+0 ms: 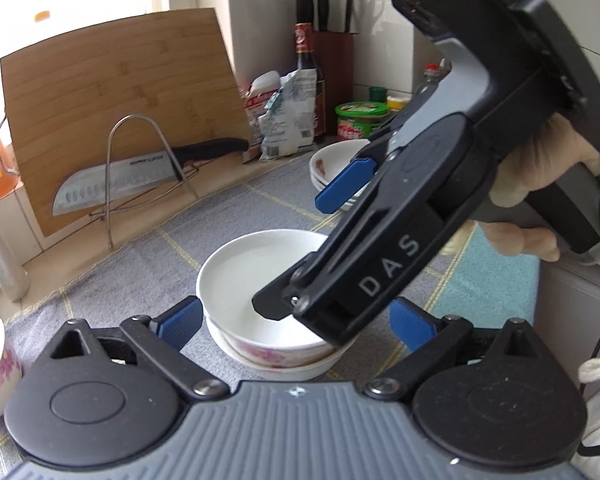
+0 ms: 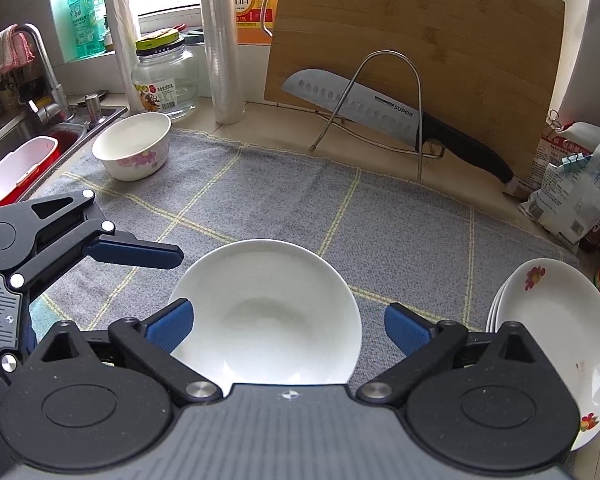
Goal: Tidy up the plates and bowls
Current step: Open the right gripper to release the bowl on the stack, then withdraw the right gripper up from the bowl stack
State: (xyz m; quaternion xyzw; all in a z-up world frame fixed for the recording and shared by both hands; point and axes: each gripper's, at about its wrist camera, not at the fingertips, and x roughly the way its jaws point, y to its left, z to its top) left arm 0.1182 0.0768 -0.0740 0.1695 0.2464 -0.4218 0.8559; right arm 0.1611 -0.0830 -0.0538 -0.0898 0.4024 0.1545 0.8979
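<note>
Two grippers stand spread wide, blue ribbed pads pinching nothing. Between the right gripper (image 2: 288, 326) pads sits a smooth white bowl (image 2: 266, 312), round and glossy, nested in a flower-printed bowl (image 1: 276, 354) on the grey woven cloth (image 2: 400, 232) with yellow grid lines. The left gripper (image 1: 296, 320) frames the same stack. Right of the right gripper lie stacked glazed plates (image 2: 556, 320); far left ahead, another floral bowl (image 2: 132, 146).

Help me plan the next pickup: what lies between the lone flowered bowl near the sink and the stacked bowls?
In the right wrist view, only bare grey checked cloth lies between the flowered bowl and the stacked bowls.
</note>
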